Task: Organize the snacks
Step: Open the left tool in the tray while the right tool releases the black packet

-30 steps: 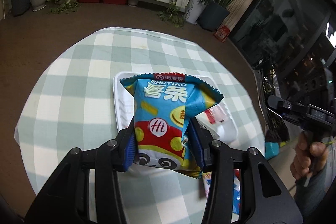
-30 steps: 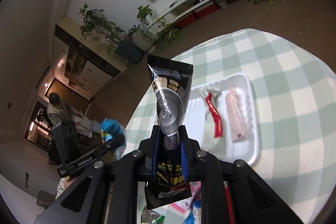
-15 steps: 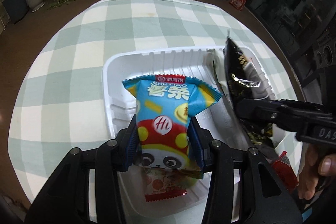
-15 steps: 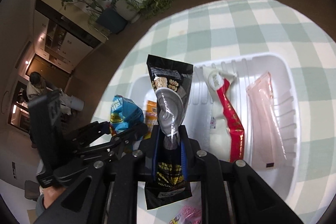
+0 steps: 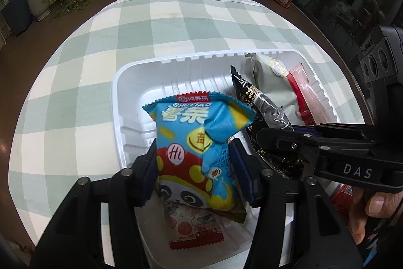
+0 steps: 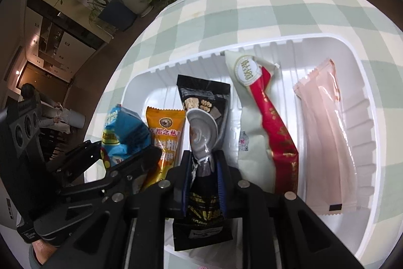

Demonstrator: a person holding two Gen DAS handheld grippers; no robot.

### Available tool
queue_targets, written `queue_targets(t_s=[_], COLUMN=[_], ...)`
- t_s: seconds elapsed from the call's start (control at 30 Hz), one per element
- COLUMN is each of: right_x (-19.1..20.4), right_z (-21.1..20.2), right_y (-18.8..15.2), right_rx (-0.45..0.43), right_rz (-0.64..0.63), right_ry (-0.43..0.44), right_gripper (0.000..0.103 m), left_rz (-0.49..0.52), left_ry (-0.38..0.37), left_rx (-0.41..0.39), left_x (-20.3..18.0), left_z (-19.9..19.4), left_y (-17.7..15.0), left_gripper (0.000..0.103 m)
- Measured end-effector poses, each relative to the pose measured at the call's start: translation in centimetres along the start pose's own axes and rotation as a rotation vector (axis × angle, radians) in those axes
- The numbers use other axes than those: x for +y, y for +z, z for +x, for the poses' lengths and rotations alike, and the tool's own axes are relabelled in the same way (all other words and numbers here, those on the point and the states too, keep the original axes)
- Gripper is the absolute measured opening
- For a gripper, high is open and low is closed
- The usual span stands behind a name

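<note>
Both packets have been carried in over the white tray (image 5: 118,92): blue panda snack packet (image 5: 191,150) clamped in left gripper (image 5: 194,163), black packet (image 6: 204,132) pinched by right gripper (image 6: 202,175). Release judged imminent.

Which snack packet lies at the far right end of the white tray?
The pale pink packet. It lies flat along the white tray's right wall, right of the cream-and-red packet; no claw holds it.

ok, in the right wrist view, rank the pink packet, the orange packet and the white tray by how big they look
1. white tray, largest; it holds the others.
2. pink packet.
3. orange packet, smallest, though the left tongs hide its lower part, so its full size is unsure.
</note>
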State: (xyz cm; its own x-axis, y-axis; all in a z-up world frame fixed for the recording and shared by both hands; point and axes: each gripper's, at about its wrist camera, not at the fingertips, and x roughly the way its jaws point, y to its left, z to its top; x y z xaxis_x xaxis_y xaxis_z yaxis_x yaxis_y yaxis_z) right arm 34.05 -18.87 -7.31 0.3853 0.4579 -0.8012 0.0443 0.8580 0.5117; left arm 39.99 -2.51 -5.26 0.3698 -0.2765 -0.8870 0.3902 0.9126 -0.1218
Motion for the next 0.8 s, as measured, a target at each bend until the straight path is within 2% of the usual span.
queue_targets(t_s=[0.07, 0.13, 0.2, 0.33, 0.4, 0.5, 0.53, 0.6, 0.63, 0.67, 0.73, 0.8], right_x=[-0.1, -0.1, -0.3, 0.2, 0.3, 0.8, 0.8, 1.1, 1.2, 1.1, 1.0, 0.8], right_z=[-0.3, -0.6, -1.2, -2.6, -3.8, -5.5, -6.6, -8.1, -9.4, -10.1, -11.5, -12.6], right_y=[0.1, 0.1, 0.2, 0.4, 0.4, 0.4, 0.2, 0.0, -0.2, -0.5, -1.3, -2.2], right_rx=[-0.004, -0.011, -0.026, -0.059, -0.08, -0.119, -0.145, -0.183, -0.208, -0.22, -0.224, -0.216], right_rz=[-0.004, -0.002, 0.005, -0.009, -0.009, -0.004, -0.006, -0.018, -0.027, -0.03, -0.025, -0.009], right_ry=[-0.005, -0.006, 0.007, 0.003, 0.012, 0.055, 0.078, 0.118, 0.148, 0.165, 0.217, 0.269], right_gripper=[0.023, 0.035, 0.051, 0.06, 0.068, 0.077, 0.08, 0.091, 0.095, 0.101, 0.103, 0.103], left_rz=[0.002, -0.001, -0.004, -0.001, -0.001, -0.007, -0.011, -0.021, -0.024, -0.028, -0.041, -0.044], left_ry=[-0.002, -0.003, -0.008, -0.009, -0.009, -0.022, -0.033, -0.065, -0.08, -0.097, -0.126, -0.164], left_rx=[0.001, -0.002, -0.007, -0.015, -0.017, -0.035, -0.044, -0.084, -0.103, -0.128, -0.174, -0.214], left_x=[0.0, 0.0, 0.0, -0.1, -0.1, 0.0, 0.0, -0.1, -0.1, -0.2, -0.4, -0.7], left_z=[0.0, -0.1, -0.3, -1.1, -1.6, -3.1, -3.7, -5.5, -6.3, -7.2, -9.1, -10.6], left_y=[0.0, 0.0, 0.0, -0.1, -0.2, -0.7, -0.9, -1.7, -2.1, -2.6, -3.9, -5.2], left_gripper=[0.053, 0.053, 0.059, 0.063, 0.067, 0.069, 0.074, 0.077, 0.08, 0.089, 0.1, 0.101])
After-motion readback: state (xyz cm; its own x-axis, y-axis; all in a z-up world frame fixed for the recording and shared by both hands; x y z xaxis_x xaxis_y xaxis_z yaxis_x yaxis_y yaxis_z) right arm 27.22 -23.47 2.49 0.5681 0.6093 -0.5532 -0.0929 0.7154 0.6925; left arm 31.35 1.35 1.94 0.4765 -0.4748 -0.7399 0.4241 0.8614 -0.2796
